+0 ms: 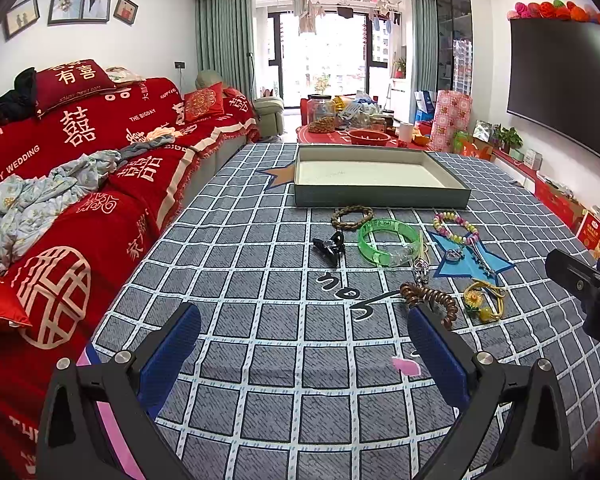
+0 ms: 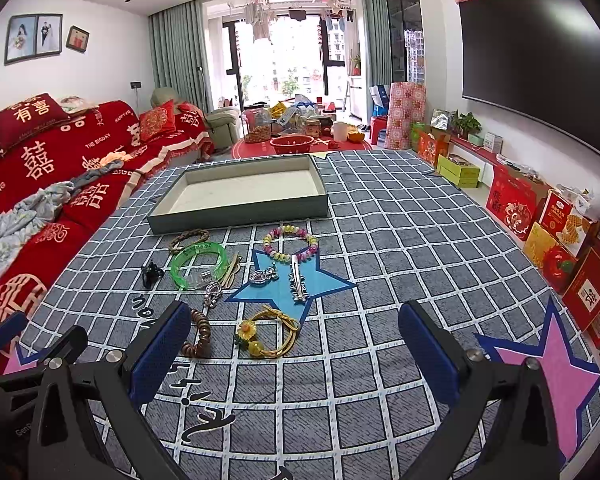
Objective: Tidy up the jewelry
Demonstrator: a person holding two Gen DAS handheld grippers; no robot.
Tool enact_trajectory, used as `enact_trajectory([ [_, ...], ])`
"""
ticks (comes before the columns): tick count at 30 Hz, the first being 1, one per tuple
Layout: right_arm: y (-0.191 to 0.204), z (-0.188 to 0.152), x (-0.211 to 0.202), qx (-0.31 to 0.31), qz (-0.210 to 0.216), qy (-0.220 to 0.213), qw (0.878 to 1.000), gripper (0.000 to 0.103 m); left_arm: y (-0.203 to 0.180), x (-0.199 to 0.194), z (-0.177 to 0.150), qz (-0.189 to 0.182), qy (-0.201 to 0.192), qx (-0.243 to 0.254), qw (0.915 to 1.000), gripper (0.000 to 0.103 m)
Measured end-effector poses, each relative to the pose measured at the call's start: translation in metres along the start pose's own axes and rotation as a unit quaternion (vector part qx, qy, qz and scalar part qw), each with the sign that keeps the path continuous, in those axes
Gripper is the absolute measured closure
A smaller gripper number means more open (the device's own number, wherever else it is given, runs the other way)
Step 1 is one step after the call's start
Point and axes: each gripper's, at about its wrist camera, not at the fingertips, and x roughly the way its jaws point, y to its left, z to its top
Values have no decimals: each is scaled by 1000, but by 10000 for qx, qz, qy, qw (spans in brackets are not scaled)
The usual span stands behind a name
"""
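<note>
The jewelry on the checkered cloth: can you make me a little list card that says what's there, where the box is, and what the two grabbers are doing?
box: grey tray, nothing in it, at the far end of the checkered cloth
bangle: green bangle in front of the tray
beads: pastel bead bracelet beside the bangle
coil: brown spiral hair tie, nearest the grippers
flower: yellow flower tie
clip: black hair clip
left gripper: open, holding nothing
right gripper: open, holding nothing
</note>
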Motion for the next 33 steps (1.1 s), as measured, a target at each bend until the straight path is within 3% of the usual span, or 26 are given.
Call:
enact_trajectory([
  [33, 5, -4, 0, 18, 45, 25, 10000, 0, 1, -1, 0, 3, -4, -15, 10000, 0],
])
